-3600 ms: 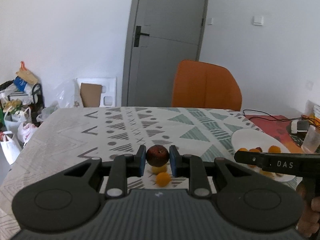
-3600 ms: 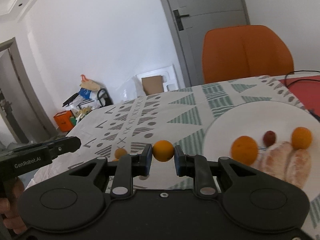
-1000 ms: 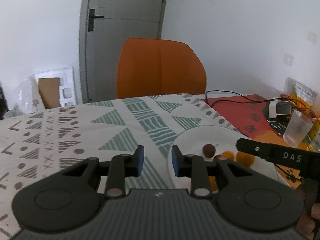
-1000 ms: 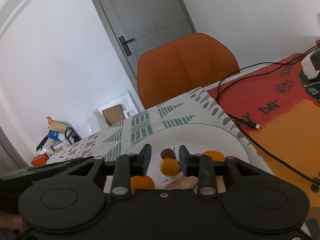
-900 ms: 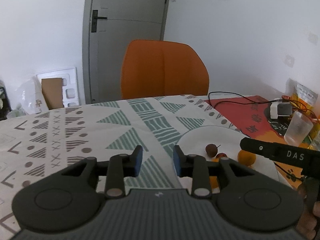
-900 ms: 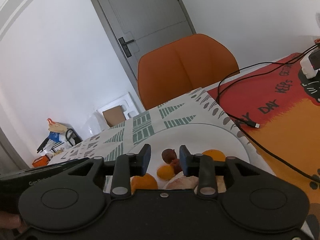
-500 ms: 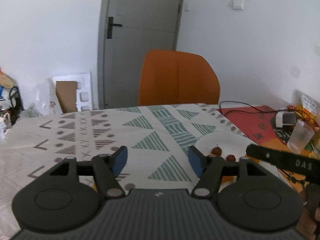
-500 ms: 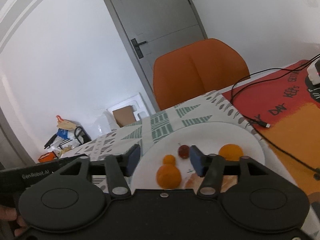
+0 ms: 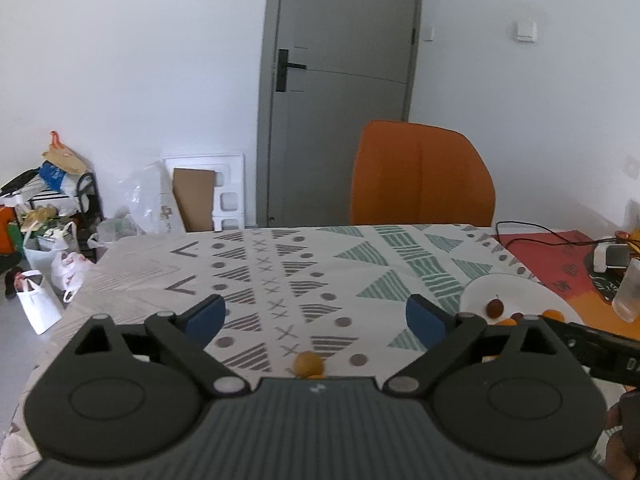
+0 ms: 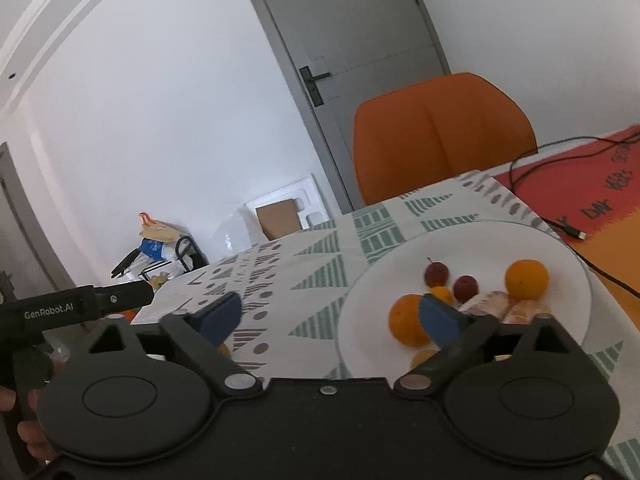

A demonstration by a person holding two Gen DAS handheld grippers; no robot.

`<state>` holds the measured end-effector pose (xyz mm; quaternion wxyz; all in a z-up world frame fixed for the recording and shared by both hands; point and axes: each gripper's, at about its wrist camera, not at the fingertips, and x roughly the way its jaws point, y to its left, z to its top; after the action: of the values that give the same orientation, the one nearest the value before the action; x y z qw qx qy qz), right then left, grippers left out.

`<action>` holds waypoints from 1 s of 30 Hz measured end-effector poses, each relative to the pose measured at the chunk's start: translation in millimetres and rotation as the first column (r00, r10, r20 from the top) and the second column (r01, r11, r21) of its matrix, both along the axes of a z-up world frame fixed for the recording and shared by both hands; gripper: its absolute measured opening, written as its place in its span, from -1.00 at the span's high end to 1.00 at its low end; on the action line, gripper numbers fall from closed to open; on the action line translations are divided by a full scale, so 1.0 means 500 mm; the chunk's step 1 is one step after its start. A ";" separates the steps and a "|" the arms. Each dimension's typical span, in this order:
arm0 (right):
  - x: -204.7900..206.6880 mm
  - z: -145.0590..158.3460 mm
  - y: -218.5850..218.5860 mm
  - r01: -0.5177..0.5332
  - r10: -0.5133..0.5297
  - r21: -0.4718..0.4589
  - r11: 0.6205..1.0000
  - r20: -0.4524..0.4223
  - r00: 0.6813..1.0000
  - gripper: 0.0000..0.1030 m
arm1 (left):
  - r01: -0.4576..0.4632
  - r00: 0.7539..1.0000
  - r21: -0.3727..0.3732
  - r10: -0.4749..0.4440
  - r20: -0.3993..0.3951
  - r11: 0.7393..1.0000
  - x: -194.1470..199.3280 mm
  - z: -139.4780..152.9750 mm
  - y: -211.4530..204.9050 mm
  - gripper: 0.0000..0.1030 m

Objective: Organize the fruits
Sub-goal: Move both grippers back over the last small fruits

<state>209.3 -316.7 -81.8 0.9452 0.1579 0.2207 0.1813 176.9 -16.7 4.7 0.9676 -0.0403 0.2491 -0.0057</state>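
My left gripper [image 9: 316, 318] hangs over the patterned tablecloth, its jaws wide and still opening, with nothing between them. A small orange fruit [image 9: 308, 364] lies on the cloth just below it. To the right is the white plate [image 9: 500, 284] with a red fruit [image 9: 495, 307]. My right gripper [image 10: 330, 316] is at the near left edge of the plate [image 10: 480, 240], jaws opening and empty. On the plate lie two oranges [image 10: 408, 320] [image 10: 526, 280], two red fruits [image 10: 436, 273], a small orange fruit [image 10: 442, 294] and peeled segments [image 10: 504, 304].
An orange chair [image 9: 420, 176] stands behind the table, in front of a grey door [image 9: 340, 80]. A red and orange mat [image 10: 592, 200] with a black cable lies right of the plate. A plastic cup [image 9: 630, 292] stands far right. Bags [image 9: 48, 240] crowd the floor at the left.
Both grippers have opened wide. The left one has swung left from the plate to the patterned cloth. The right one has backed off from the plate, where the carried fruits now lie.
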 end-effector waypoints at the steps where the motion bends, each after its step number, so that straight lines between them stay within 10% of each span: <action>1: -0.003 0.002 0.003 -0.005 0.005 -0.002 1.000 0.004 1.000 -1.00 | -0.009 1.000 -0.005 0.009 0.001 1.000 -0.004 0.000 0.008 -0.87; 30: 0.024 -0.050 0.214 -0.236 0.220 -0.161 0.958 -0.111 0.969 -0.64 | -0.095 0.995 -0.128 0.093 -0.028 0.987 -0.056 -0.077 0.195 -0.83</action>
<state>221.0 -209.6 -106.9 0.9169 0.0572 0.2956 0.2619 148.9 80.8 -34.0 0.9594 -0.1144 0.2568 0.0243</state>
